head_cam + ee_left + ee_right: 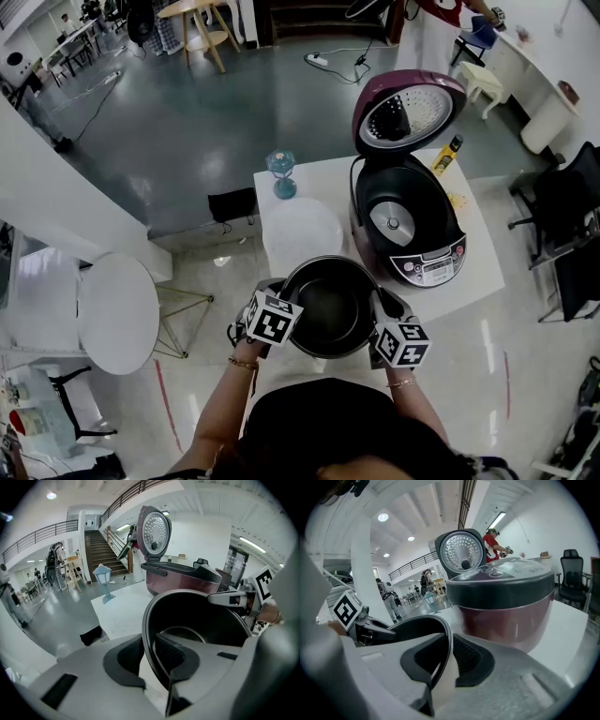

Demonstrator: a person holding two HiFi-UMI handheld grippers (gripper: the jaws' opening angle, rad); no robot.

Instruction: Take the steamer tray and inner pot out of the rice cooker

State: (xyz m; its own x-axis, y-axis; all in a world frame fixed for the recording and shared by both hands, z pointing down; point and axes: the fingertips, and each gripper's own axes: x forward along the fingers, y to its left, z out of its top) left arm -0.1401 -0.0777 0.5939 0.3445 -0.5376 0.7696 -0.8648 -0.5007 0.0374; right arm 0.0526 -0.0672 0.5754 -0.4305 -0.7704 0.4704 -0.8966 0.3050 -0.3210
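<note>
Together left gripper (149,660), right gripper (443,660) clamp inner pot (330,307).

Inner pot (330,307) is showing matte black inside and out. Rice cooker (412,225) is showing deep maroon with a black top ring and a silver-grey control panel. Its lid (409,111) is showing a silver plate dotted with holes. Left gripper (151,660) and right gripper (446,665) are showing pale grey bodies with black ribbed pads. Cubes (274,320) are carrying black-and-white square markers. Tabletop (478,272) is reading white, steamer tray (302,234) frosted white, floor (187,131) dark grey-green.
</note>
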